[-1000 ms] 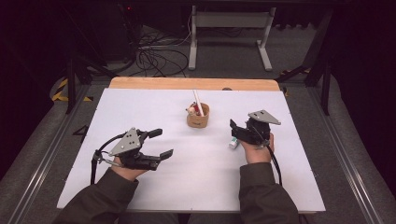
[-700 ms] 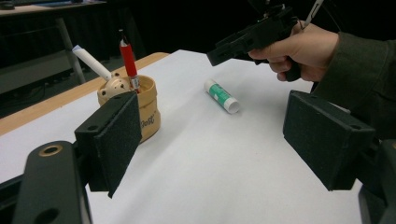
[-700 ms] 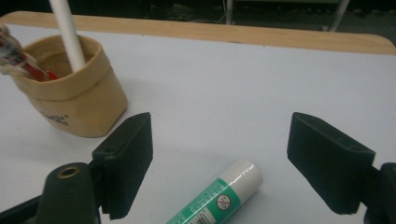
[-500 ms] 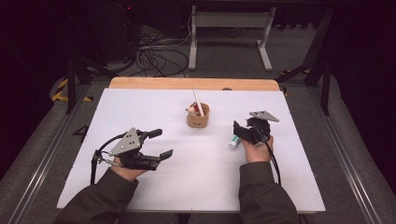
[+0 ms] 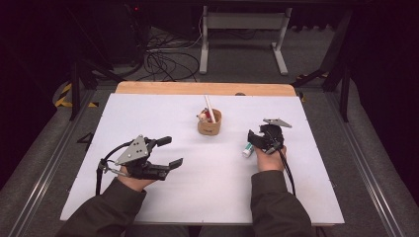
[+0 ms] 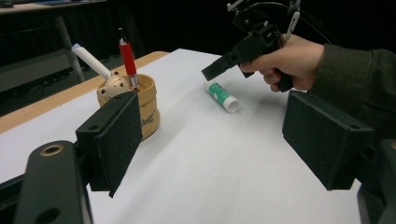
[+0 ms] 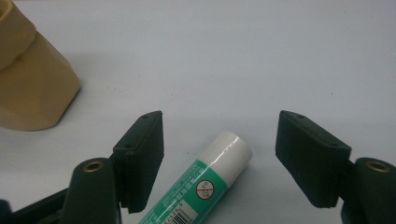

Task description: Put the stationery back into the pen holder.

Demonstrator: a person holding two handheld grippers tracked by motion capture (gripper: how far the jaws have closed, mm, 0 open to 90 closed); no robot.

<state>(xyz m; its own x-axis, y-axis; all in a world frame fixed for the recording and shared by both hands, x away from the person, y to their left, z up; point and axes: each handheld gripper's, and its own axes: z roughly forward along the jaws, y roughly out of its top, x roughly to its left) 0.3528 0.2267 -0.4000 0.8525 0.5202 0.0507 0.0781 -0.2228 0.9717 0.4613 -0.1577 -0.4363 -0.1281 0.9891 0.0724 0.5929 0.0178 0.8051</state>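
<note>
Obstacles: tan wooden pen cup (image 5: 209, 123) mid-table; green-and-white glue stick (image 5: 248, 148) lying flat, well right of it. Bare white tabletop (image 5: 148, 118) open elsewhere; gap between cup and stick passable.

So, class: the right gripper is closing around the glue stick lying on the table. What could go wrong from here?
1. The glue stick is round and lies flat, apart from both pads; the right gripper has just been closing, and one pad touching first could roll it away.
2. It lies skewed between the jaws, so it might pivot when pinched.
3. The cup stands nearby, so a careless lift could knock it.
</note>
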